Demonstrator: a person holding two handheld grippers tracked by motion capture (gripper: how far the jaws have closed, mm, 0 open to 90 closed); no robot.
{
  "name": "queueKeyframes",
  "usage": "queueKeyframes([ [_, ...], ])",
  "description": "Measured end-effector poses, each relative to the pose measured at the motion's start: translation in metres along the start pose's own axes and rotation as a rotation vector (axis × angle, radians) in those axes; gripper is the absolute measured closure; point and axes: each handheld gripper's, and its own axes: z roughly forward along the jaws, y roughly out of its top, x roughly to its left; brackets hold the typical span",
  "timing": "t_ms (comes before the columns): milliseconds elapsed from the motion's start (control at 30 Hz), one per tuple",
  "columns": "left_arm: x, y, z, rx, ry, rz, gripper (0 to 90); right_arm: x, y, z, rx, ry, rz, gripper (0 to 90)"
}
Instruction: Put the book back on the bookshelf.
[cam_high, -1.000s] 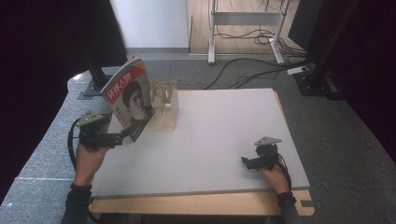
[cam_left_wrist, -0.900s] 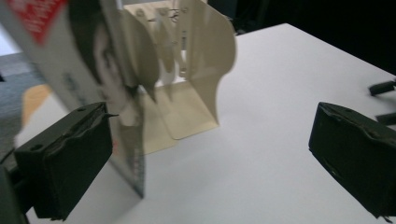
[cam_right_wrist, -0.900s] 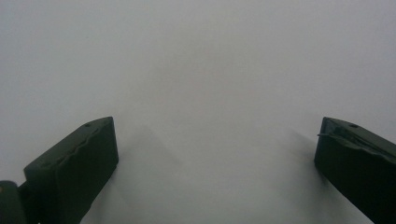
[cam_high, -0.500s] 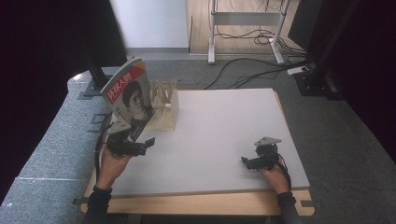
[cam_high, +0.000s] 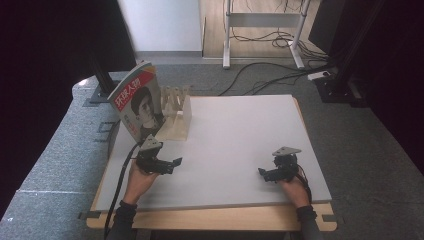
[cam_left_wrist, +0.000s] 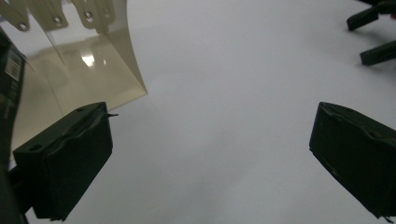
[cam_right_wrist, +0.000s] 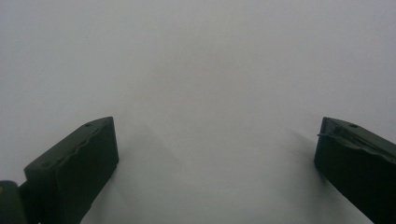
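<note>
A magazine (cam_high: 137, 102) with a red cover and a portrait stands tilted at the left end of a pale beige slotted rack (cam_high: 176, 117) at the table's back left. My left gripper (cam_high: 174, 163) hovers open over the white table (cam_high: 240, 130), in front of the rack, its jaws pointing right. In the left gripper view the jaws stand wide apart around bare table (cam_left_wrist: 233, 70), my left gripper (cam_left_wrist: 212, 140) holds nothing, and the rack (cam_left_wrist: 88, 60) is at upper left. My right gripper (cam_high: 263, 173) rests open near the front right. The right gripper view shows my right gripper (cam_right_wrist: 215, 158) holding nothing over the table (cam_right_wrist: 196, 56).
The other gripper's black jaws (cam_left_wrist: 373, 32) show at the top right of the left gripper view. Grey carpet (cam_high: 60, 150) surrounds the table. Cables (cam_high: 260, 75) and a metal stand's legs (cam_high: 265, 22) lie on the floor beyond its far edge.
My left gripper has moved from the table's left edge beside the magazine, rightward and nearer, onto the white surface. The magazine and the right gripper have stayed put.
</note>
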Motion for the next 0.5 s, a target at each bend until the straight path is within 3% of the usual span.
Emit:
queueKeyframes([
  [100,-0.002,-0.007,0.009,0.030,0.022,0.020,0.0,0.000,0.000,0.000,0.000,0.000,0.000,0.0],
  [300,-0.003,-0.020,0.023,0.053,0.010,0.003,0.0,0.000,0.000,0.000,-0.001,0.000,-0.002,0.0],
  [500,-0.003,-0.037,0.040,0.117,0.018,-0.012,0.0,0.000,0.000,0.000,-0.001,0.000,-0.002,0.0],
])
